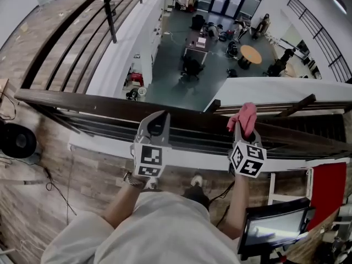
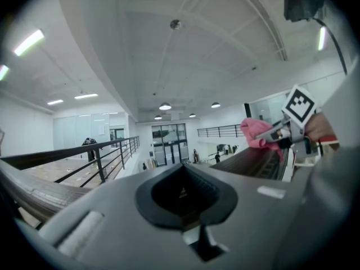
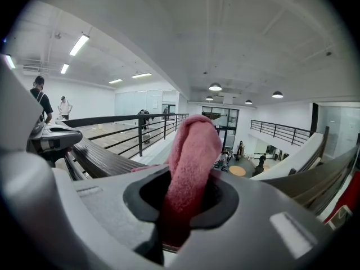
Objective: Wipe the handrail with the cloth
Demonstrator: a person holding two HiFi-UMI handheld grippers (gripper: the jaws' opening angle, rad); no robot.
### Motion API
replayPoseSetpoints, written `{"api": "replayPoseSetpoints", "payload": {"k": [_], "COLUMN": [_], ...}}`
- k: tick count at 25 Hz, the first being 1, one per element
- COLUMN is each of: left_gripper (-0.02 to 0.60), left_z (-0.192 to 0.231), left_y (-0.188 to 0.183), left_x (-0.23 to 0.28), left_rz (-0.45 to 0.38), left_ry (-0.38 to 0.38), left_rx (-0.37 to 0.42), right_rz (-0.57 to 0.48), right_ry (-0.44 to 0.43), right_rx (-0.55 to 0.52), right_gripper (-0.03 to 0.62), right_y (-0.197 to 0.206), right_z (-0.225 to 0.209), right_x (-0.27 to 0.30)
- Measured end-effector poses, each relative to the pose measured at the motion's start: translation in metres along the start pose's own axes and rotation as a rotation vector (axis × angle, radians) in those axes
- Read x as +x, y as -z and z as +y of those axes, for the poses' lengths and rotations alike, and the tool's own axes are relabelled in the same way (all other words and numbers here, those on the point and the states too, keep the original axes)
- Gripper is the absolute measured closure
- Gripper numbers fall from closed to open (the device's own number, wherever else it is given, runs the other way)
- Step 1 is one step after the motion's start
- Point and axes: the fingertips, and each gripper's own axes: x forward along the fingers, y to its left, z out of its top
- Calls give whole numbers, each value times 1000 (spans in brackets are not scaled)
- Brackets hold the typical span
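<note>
A dark wooden handrail (image 1: 82,102) runs left to right across the head view, over a drop to a lower floor. My right gripper (image 1: 245,126) is shut on a pink cloth (image 1: 243,116), which sticks up above the rail at centre right. In the right gripper view the pink cloth (image 3: 191,167) stands up from the closed jaws, with the handrail (image 3: 101,156) at lower left. My left gripper (image 1: 157,124) is over the rail's middle, shut with nothing in it. The left gripper view shows the cloth (image 2: 256,133) and the rail (image 2: 253,161) off to the right.
Metal bars (image 1: 104,126) run under the rail. A second railing (image 1: 71,32) goes off along the left balcony. Behind me stand a monitor (image 1: 275,224), a red object (image 1: 327,186) and a black round object (image 1: 16,141). Far below is a floor with desks and people (image 1: 220,37).
</note>
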Motion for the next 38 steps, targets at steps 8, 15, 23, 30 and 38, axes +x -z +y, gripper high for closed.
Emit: {"api": "replayPoseSetpoints", "payload": {"k": [8,15,23,30,38], "left_gripper": [574,574,574,574,572], "left_z": [-1,0,0,0,-1], "left_y": [25,23,19,18,22], "left_x": [7,7,7,7,5], "left_rz": [61,36,0,-9,-40], "left_ry": [9,13,52,48,83], "left_rx": [-6,-74,-121,-127,-133], "right_rz": [-26,-37,-27,-13,-20], "right_ry": [-28,-103,-179,-277,-368], "right_rx": [43,16,11,-15,-59], "right_gripper": [517,517,517,518,517], "right_y": [-3,-12,-15,-19,-20], "right_z": [41,93,126,161,199], "right_x": [8,14,17,19,22]}}
